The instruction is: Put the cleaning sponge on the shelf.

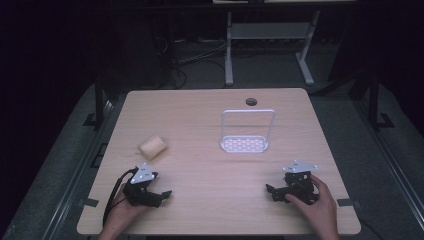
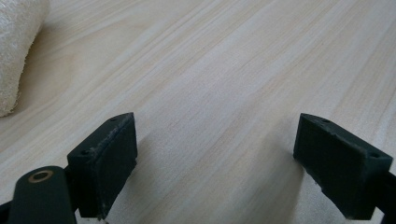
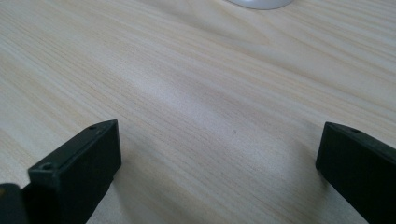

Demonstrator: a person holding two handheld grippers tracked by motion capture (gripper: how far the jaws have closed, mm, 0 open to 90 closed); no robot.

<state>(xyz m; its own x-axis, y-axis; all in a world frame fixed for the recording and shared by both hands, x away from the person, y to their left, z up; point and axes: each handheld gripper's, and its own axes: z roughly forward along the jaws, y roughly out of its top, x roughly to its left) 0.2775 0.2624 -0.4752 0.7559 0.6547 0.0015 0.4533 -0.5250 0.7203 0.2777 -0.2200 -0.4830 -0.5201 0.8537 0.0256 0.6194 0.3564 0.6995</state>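
1. Table (image 1: 210,165) edge is your biggest risk: the rolled towel (image 1: 153,146) lies left of centre, just ahead of your left gripper (image 1: 159,196), and a clumsy nudge could roll it off.
2. White rack (image 1: 245,144) stands mid-table, well apart from your right gripper (image 1: 274,192); swing wide and you may tip it.
3. Jaws on both grippers gape with nothing between them; closing early grabs bare wood.
4. Towel looks soft, though I can't be sure from this dim view, so a shallow pinch may slip.
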